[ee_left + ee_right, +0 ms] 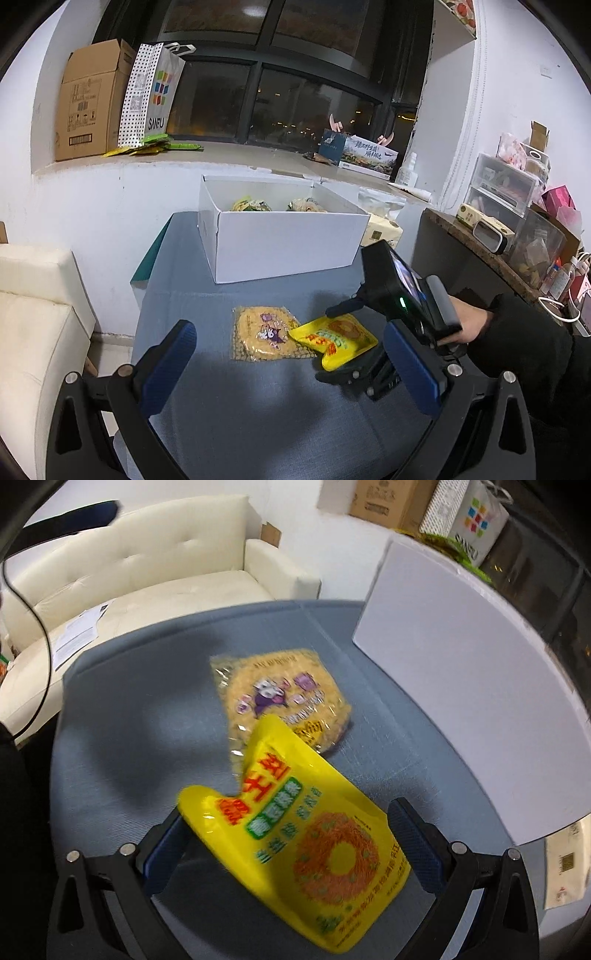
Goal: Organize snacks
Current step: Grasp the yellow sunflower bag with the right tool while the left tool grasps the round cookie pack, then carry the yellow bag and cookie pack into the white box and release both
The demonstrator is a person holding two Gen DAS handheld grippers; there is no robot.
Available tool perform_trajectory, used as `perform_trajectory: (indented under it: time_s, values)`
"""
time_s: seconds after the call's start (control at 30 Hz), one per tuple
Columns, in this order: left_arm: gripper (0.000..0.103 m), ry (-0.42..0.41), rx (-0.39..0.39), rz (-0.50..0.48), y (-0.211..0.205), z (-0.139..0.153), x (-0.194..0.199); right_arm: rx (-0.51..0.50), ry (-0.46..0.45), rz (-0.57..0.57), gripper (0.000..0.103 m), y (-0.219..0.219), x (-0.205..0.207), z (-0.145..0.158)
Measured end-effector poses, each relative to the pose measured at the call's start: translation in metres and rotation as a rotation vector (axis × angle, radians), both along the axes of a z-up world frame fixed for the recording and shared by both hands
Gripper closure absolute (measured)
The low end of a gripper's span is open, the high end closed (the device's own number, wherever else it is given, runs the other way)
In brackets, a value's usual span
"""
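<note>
A yellow snack packet lies tilted between the fingers of my right gripper, its upper end resting on a clear packet of yellow noodle snack with a purple cartoon. The jaws stand wide on either side of the yellow packet; I cannot tell if they press it. In the left wrist view both packets, yellow and clear, lie on the blue-grey table, with the right gripper over the yellow one. My left gripper is open and empty, near the packets. A white box behind holds several snacks.
A cream sofa stands left of the table. A windowsill behind carries a cardboard box, a paper bag and green packets. A cluttered side shelf stands at the right. A tissue pack sits beside the white box.
</note>
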State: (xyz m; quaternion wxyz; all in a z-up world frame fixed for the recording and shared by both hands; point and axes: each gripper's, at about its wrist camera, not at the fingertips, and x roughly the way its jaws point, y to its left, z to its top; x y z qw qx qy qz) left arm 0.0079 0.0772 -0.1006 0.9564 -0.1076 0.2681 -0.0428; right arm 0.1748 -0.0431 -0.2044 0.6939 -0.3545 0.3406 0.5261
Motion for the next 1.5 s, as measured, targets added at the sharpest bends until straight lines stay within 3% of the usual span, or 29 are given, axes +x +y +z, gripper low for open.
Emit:
perform_trajectory:
  time_s: [0.03,0.1,0.17,0.2,0.27,0.37,0.47,0.57,0.67,0.83,0.97,1.1,1.17,1.27,1.37,1.5]
  values:
    - [0.0,0.002,-0.003,-0.001,0.0,-0.001,0.0,-0.007,0.071,-0.025,0.0,0.0,0.009,-0.003]
    - [0.0,0.009,-0.006,0.001,0.0,-0.004,0.002,0.028,0.119,-0.053,0.007,-0.004,0.017,-0.002]
    - [0.0,0.013,-0.007,0.004,0.001,-0.006,0.002,0.084,0.117,-0.034,0.035,-0.012,0.013,0.004]
    - [0.0,0.017,-0.009,0.007,0.001,-0.007,0.003,0.101,0.12,-0.037,0.038,-0.014,0.012,0.007]
    - [0.0,0.025,-0.012,0.013,0.001,-0.008,0.005,0.135,0.136,-0.027,0.066,-0.02,0.006,0.015]
    - [0.0,0.03,-0.011,0.014,0.0,-0.009,0.008,0.148,0.086,-0.041,0.077,-0.025,-0.002,0.022]
    - [0.0,0.034,-0.007,0.012,-0.001,-0.011,0.011,0.186,0.082,-0.058,0.08,-0.037,-0.01,0.031]
    - [0.0,0.056,-0.002,0.008,-0.003,-0.017,0.019,0.266,0.045,-0.127,0.081,-0.056,-0.014,0.055]
    - [0.0,0.101,0.012,-0.006,-0.01,-0.03,0.035,0.346,0.065,-0.215,0.081,-0.083,-0.02,0.078]
    - [0.0,0.213,0.084,-0.007,-0.026,-0.06,0.087,0.474,0.109,-0.376,0.081,-0.12,-0.023,0.105]
    - [0.0,0.305,0.152,0.032,-0.032,-0.088,0.138,0.55,0.12,-0.425,0.081,-0.143,-0.033,0.119]
    - [0.001,0.385,0.192,0.088,-0.033,-0.111,0.163,0.573,0.113,-0.431,0.081,-0.152,-0.049,0.123]
    - [0.008,0.365,0.155,0.074,-0.031,-0.109,0.161,0.579,0.124,-0.431,0.081,-0.152,-0.052,0.119]
    - [0.022,0.371,0.204,0.069,-0.034,-0.108,0.158,0.581,0.14,-0.439,0.081,-0.153,-0.053,0.113]
    - [0.023,0.348,0.131,0.054,-0.029,-0.103,0.148,0.593,0.158,-0.441,0.081,-0.153,-0.05,0.109]
    - [0.023,0.236,0.077,0.013,-0.03,-0.07,0.122,0.591,0.153,-0.447,0.081,-0.152,-0.051,0.108]
